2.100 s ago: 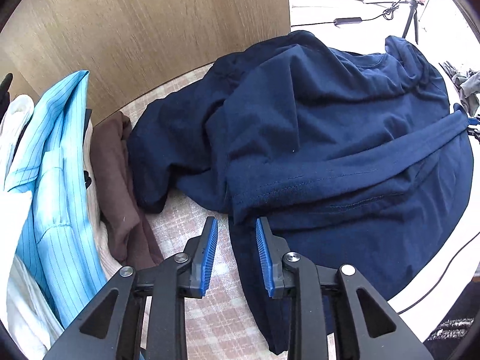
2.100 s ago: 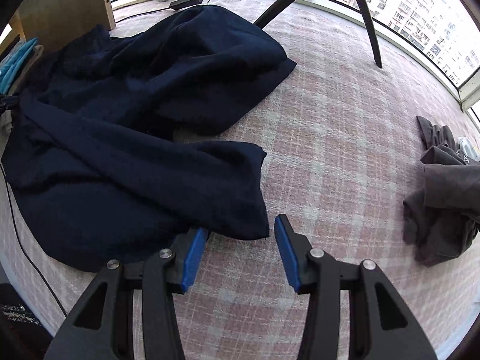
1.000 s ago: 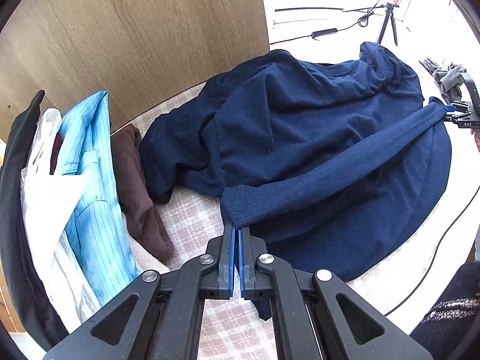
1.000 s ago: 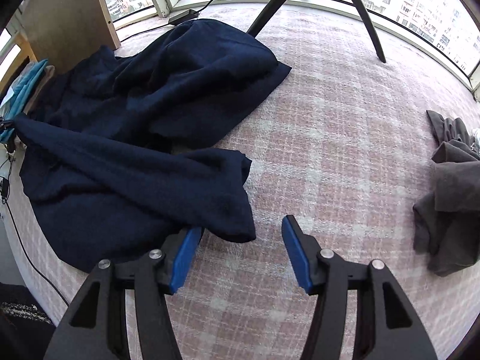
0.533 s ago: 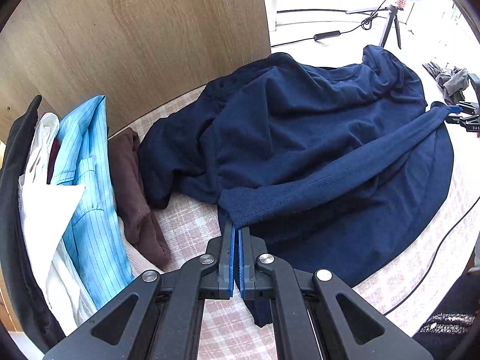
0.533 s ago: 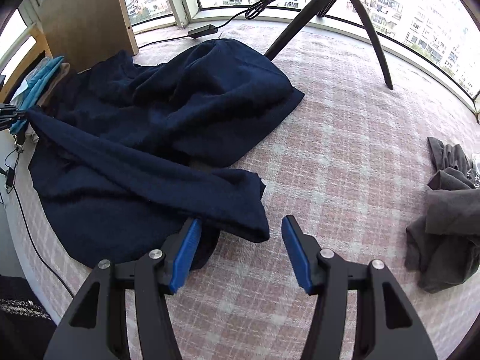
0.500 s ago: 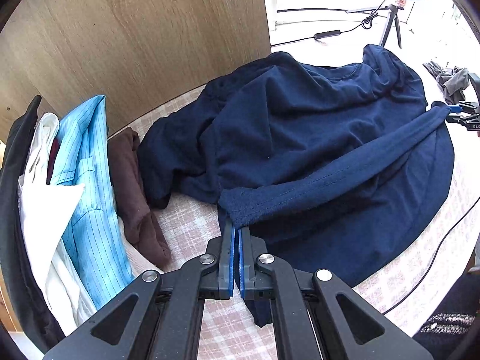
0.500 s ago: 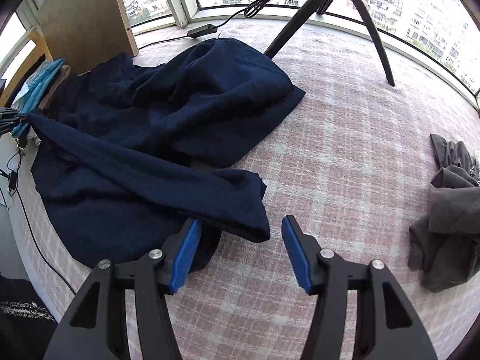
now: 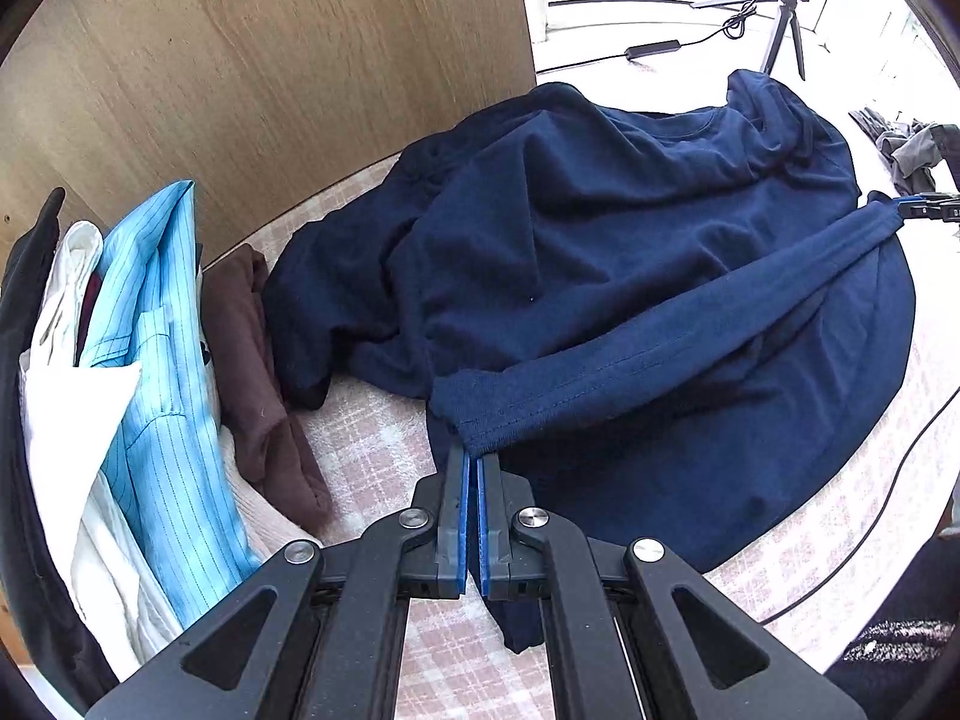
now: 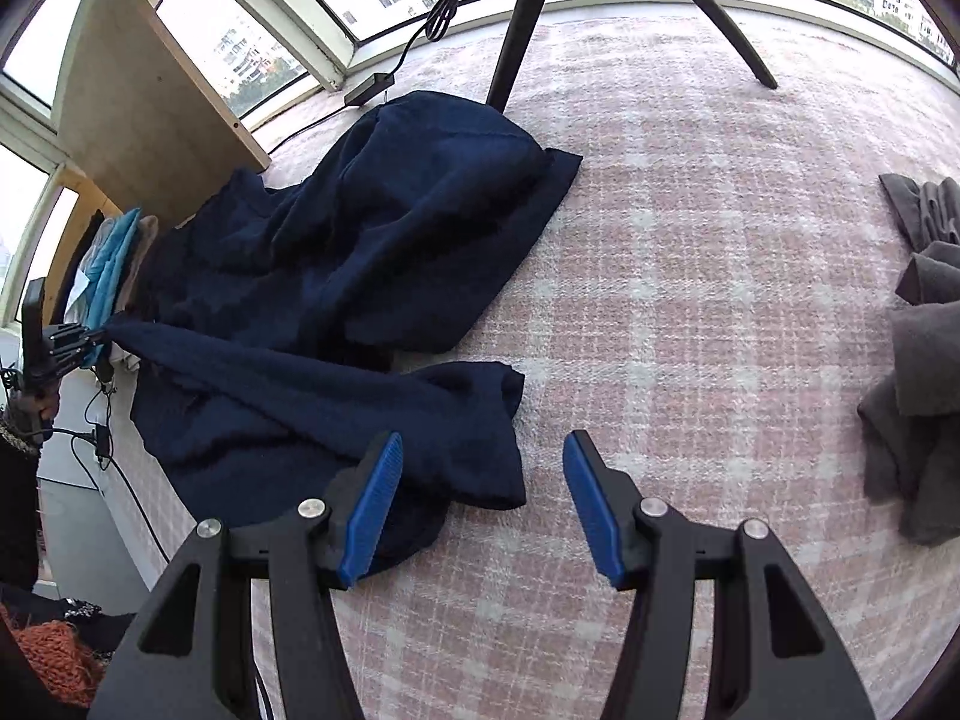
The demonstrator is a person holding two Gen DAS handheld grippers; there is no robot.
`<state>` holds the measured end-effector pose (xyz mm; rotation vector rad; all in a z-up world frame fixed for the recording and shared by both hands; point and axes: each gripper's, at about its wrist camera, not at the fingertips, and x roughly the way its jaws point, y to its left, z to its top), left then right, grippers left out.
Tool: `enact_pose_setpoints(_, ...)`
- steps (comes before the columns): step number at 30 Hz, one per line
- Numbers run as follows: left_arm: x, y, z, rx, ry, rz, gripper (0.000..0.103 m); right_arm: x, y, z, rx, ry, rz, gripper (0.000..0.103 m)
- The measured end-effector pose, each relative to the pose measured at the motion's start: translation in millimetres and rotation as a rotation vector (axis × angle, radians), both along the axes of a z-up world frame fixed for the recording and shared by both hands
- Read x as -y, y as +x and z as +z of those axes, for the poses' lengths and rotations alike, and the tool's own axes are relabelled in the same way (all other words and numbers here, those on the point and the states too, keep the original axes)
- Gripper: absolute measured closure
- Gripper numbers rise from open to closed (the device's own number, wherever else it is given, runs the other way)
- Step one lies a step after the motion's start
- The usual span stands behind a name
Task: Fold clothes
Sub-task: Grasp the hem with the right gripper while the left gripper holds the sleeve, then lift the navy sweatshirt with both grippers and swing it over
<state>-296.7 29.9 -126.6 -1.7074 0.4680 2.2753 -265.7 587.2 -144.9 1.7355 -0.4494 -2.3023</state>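
Observation:
A navy blue shirt (image 9: 600,228) lies crumpled on the pink plaid cover (image 10: 720,252). My left gripper (image 9: 471,480) is shut on one corner of its stitched hem, lifted a little off the cover. The hem runs as a taut band across the shirt to my right gripper (image 9: 918,213) at the far right of the left wrist view. In the right wrist view the right gripper (image 10: 481,444) stands open. The shirt (image 10: 390,228) has a folded hem end lying under the left finger and reaching into the gap, with neither pad pressing on it. The left gripper (image 10: 90,336) shows at the far left.
A stack of clothes lies left of the shirt: a light blue striped shirt (image 9: 156,360), a brown garment (image 9: 258,372) and white pieces. A wooden panel (image 9: 270,90) stands behind. A grey garment (image 10: 924,360) lies right, tripod legs (image 10: 522,30) at the back, a cable (image 9: 888,498) along the front edge.
The right wrist view has rolled and tilted, so more of the windows shows. The left gripper has stayed shut on the hem and the right jaws have kept the same gap.

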Motion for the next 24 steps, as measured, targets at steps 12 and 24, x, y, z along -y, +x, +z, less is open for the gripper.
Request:
enact_pose_setpoints(12,34,67,70,-0.056,0.117,0.053,0.102,30,65,102,-0.203,-0.065,-0.039,0.096)
enact_pose_setpoints(24,46,217,-24,0.446,0.101,-0.083,0.102,70,222,67,0.026,-0.004,-0.168,0.096)
